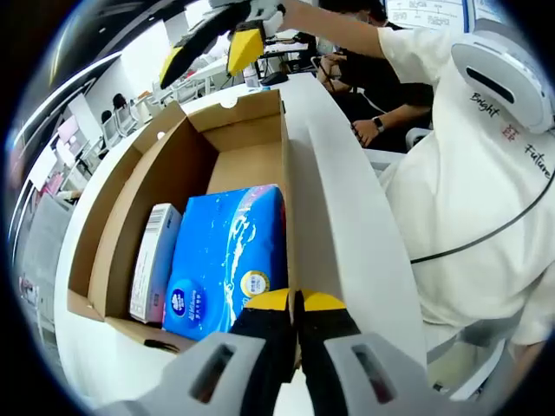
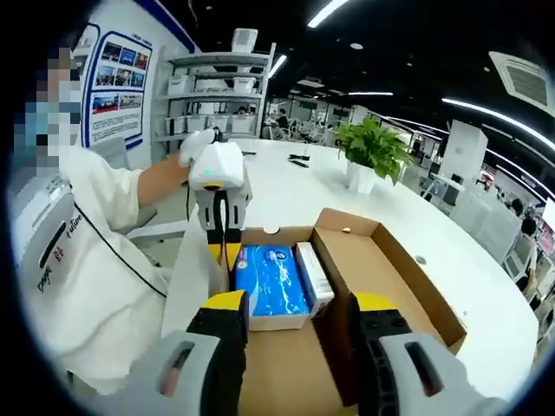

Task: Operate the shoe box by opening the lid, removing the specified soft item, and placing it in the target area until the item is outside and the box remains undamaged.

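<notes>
- Left hand-held gripper (image 1: 295,299): jaws clenched together at the shoe box (image 1: 130,199) near wall, right at the edge of the blue tissue pack (image 1: 227,260); can't tell if it pinches anything.
- Right hand-held gripper (image 2: 295,316): jaws apart, released, over the box floor.
- Box open on white counter (image 2: 286,186); holds one tissue pack, one white carton (image 1: 154,260) beside it.
- Right gripper view adds one potted plant (image 2: 373,152) and shelving (image 2: 208,95).

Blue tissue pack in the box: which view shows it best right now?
The left gripper view: the blue tissue pack lies close and large, label readable, beside a white carton in the open shoe box. The right gripper view shows the pack smaller and farther off, just past the left hand-held gripper.
</notes>
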{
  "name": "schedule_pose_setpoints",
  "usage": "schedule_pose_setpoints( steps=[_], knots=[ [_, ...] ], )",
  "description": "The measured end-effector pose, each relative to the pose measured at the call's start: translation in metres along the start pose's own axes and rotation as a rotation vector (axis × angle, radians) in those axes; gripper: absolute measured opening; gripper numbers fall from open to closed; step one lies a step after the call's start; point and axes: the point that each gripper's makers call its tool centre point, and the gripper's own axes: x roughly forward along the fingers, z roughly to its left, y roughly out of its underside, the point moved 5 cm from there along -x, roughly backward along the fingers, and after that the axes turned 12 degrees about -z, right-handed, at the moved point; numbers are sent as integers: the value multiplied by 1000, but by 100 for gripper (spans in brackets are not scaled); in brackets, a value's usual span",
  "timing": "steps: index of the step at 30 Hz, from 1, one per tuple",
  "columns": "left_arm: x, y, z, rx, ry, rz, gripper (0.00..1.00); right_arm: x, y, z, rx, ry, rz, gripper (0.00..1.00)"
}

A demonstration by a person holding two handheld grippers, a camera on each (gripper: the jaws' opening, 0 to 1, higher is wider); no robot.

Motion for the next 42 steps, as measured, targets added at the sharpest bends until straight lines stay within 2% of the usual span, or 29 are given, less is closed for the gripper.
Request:
schedule_pose_setpoints(
  steps=[2,6,10,15,20,26,34,42],
  knots=[
    [0,0,0,0,-1,0,1,5,-2,-1,-47,-5,22,51],
    [0,0,0,-2,-1,1,1,23,-2,4,-46,-24,17,50],
    [0,0,0,0,-2,2,1,39,8,9,-79,-54,83,50],
    [0,0,0,-1,-1,0,1,54,13,16,-95,-101,112,50],
    [0,0,0,-1,0,0,1,61,15,17,-75,-126,117,50],
    [0,0,0,1,0,1,1,68,21,21,-79,-158,173,50],
    [1,-1,-1,-1,0,3,1,77,14,27,-87,-180,179,50],
    [0,0,0,-2,2,1,1,98,28,34,-93,-237,247,53]
  ],
)
